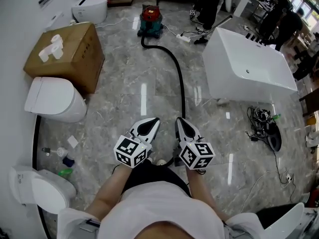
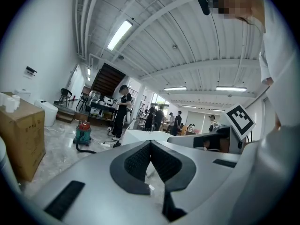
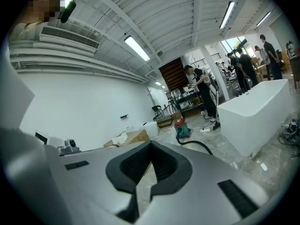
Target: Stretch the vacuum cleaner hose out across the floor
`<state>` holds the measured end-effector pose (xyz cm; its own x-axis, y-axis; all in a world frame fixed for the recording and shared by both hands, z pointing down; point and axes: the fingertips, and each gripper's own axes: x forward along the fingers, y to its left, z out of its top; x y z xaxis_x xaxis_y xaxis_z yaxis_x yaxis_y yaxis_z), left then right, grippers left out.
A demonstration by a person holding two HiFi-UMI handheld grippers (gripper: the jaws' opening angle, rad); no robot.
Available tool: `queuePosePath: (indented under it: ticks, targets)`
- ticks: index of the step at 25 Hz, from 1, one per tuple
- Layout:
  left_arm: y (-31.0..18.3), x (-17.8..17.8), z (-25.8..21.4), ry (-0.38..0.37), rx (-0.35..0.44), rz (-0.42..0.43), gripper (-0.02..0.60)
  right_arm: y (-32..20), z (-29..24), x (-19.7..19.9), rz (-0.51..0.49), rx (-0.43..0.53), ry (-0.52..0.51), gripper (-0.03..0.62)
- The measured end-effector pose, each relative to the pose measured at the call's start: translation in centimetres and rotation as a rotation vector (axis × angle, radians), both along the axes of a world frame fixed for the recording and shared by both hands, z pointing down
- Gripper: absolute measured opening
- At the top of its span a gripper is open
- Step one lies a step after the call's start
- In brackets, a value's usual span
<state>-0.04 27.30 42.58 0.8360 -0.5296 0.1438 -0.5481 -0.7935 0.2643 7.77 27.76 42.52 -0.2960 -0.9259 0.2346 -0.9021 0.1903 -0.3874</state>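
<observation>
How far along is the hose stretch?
Mostly done: the hose lies in a long line from the vacuum cleaner to the person's feet. In hand: nothing; the left gripper and right gripper are shut and empty. Left: perhaps the bend near the vacuum cleaner, if it must lie straight.

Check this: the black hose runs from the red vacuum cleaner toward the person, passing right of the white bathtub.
Wrong side. The head view shows the black hose passing left of the white bathtub, not right of it; the rest holds.
</observation>
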Motion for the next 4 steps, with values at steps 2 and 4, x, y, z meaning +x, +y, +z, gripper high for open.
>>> queuePosePath:
  ticks: [2, 4]
  targets:
    - [0.01, 0.09, 0.03, -0.004, 0.0, 0.004, 0.008, 0.13, 0.06, 0.15, 0.004, -0.005, 0.003, 0.014]
    - [0.08, 0.21, 0.11, -0.007, -0.002, 0.009, 0.008, 0.3, 0.12, 0.33, 0.008, -0.01, 0.008, 0.015]
